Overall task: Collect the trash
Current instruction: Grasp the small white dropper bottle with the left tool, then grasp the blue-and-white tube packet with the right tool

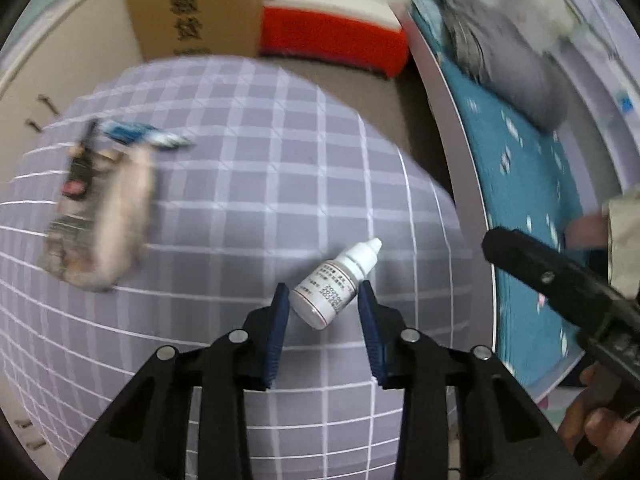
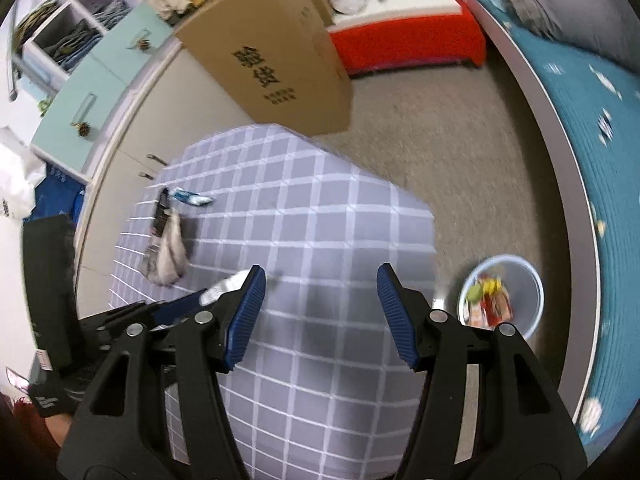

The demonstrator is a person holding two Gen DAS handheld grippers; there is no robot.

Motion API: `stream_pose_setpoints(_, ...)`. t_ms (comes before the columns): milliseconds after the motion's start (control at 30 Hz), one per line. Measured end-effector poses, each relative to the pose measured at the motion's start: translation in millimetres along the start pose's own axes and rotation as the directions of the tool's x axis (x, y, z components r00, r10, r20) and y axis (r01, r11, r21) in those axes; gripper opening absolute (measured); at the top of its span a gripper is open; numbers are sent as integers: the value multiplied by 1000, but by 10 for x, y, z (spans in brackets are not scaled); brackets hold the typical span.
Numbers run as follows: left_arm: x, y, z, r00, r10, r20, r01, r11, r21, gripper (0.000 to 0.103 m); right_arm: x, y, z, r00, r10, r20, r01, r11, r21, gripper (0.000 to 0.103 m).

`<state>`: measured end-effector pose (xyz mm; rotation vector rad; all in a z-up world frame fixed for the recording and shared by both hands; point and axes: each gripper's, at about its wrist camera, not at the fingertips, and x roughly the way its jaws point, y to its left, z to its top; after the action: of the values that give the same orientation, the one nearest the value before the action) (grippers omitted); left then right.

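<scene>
A small white dropper bottle (image 1: 335, 282) lies on the purple checked tablecloth (image 1: 248, 160). My left gripper (image 1: 324, 300) is open, its blue pads on either side of the bottle's base, apart from it. A crumpled wrapper pile (image 1: 100, 216) and a blue wrapper (image 1: 144, 136) lie at the table's far left, also in the right wrist view (image 2: 168, 248). My right gripper (image 2: 322, 304) is open and empty above the table's near edge. The bottle (image 2: 224, 285) shows partly behind its left finger. A pale blue bin (image 2: 502, 294) holding trash stands on the floor to the right.
A cardboard box (image 2: 272, 52) leans behind the table. A red bench (image 2: 404, 46) is at the back. A bed with a teal cover (image 2: 600, 152) runs along the right. Cabinets (image 2: 100, 80) stand on the left. Brown carpet (image 2: 460, 152) lies between table and bed.
</scene>
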<state>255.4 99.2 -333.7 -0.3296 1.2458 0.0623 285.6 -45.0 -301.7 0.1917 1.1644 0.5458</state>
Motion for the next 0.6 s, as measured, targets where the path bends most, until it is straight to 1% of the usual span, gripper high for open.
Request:
stream_pose_setpoints(33,-137,108,38,999,10,40,-9,999,-31,34,8,67,46,1000,9,5,-9,1000,-17,58)
stream_pose_setpoints(133,-402,360,93,994,40,104,-29,994,-103,34,93,372,214,999,44,13,-42,996,-84,58)
stream_pose_setpoints(233,-674,701,119,984,78,158,-47,980,-192,34,266,714,349,997,76,-6,-76,985,-155,58)
stream_pose_setpoints(300,-836,995,146,977,110,183,-59,963,-264,34,414,964,420,996,88,-23,-91,974,-209,58)
stream_pose_setpoints(333,-873,1114,158,975,120,188,-63,957,-284,34,483,1061,443,995,90,-31,-95,969,-227,58)
stream_pose_setpoints(367,-928,1291,168,972,134,193,-66,944,-322,34,593,1198,476,995,94,-44,-102,962,-253,58)
stream_pose_setpoints(400,-939,1371,173,971,145,192,-72,937,-342,34,665,1275,489,994,93,-52,-104,958,-268,58)
stream_pose_setpoints(433,-961,1524,178,969,164,188,-84,924,-374,34,749,1345,503,994,88,-61,-102,953,-285,58)
stream_pose_setpoints(533,-999,1855,198,967,184,177,-92,899,-429,34,1058,1549,539,994,62,-95,-90,943,-322,58)
stream_pose_setpoints(600,-977,1994,175,965,196,171,-104,892,-439,34,1208,1607,549,993,43,-107,-78,937,-339,57)
